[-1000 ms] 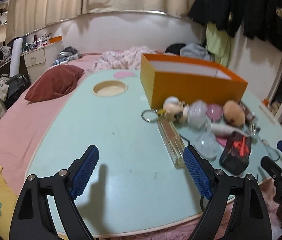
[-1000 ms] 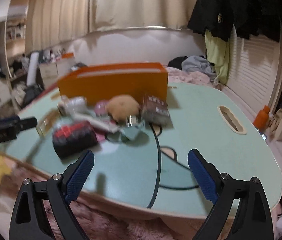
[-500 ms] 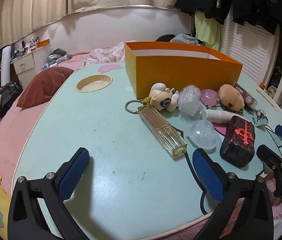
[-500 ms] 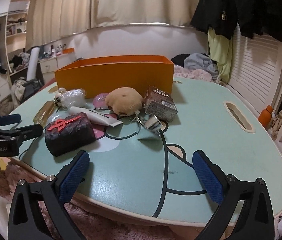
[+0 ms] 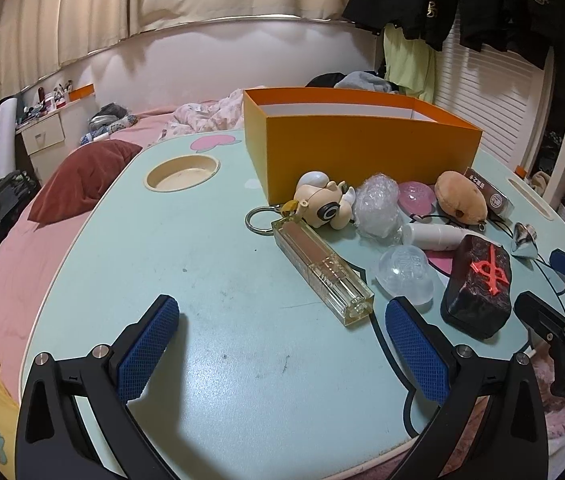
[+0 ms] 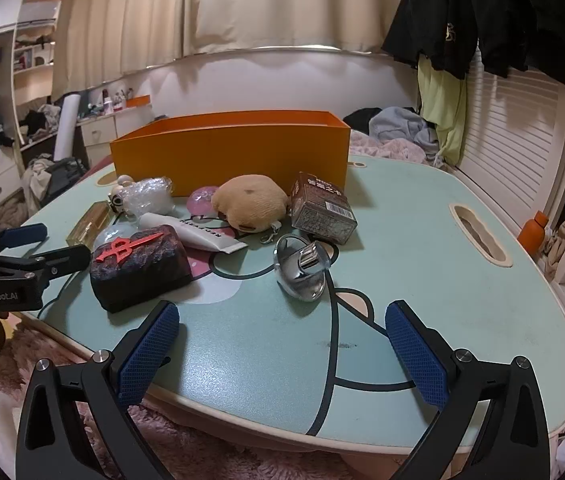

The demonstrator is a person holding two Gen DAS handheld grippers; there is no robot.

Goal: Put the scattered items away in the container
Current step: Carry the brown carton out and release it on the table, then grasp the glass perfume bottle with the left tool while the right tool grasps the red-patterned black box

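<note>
Both grippers, left (image 5: 282, 322) and right (image 6: 282, 322), hover with jaws wide open and empty. Trinkets (image 6: 250, 202) crowd the worktop (image 5: 210, 352) near an orange box (image 5: 362, 152). Nothing looks packed yet.

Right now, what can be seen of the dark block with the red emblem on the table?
The dark block is a chunky, rounded-edged slab, near black with a mottled reddish sheen, bearing a raised red sword-like emblem on top. It lies flat near the table's front edge, ungripped. In the left wrist view it sits beside the clear dome, just in front of the white tube; whether it touches either is unclear.
</note>
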